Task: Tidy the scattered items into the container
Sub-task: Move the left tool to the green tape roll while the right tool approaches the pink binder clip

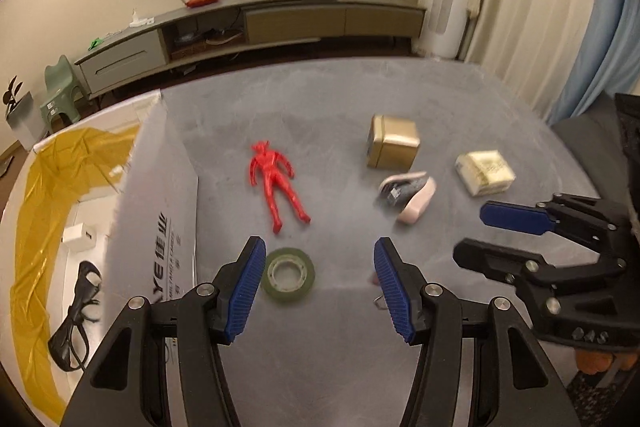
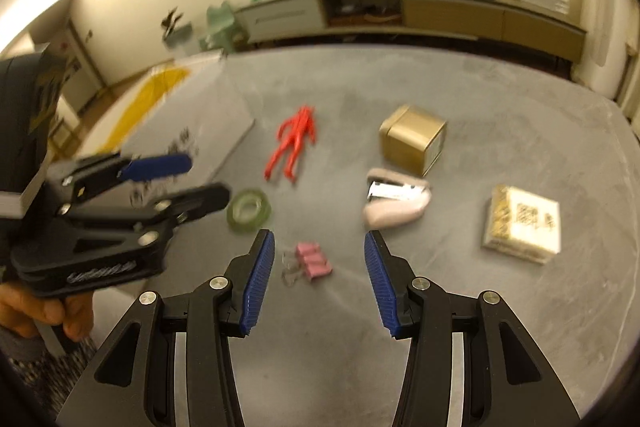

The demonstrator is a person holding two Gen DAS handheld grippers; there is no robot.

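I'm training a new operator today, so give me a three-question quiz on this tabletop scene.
1. True or false: the left gripper is shut on the tape roll.
2. Which lies nearest the gold tin? A) stapler B) red figure C) pink clips
3. Fill in: both grippers are ____ (right gripper).

Key: 1 false; 2 A; 3 open.

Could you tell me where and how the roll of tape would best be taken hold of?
The roll of tape lies flat on the table, hole upward. I would come straight down and close across its outer rim, or put one finger in the hole and one outside the wall. The left gripper, open and nearest, seems best placed.
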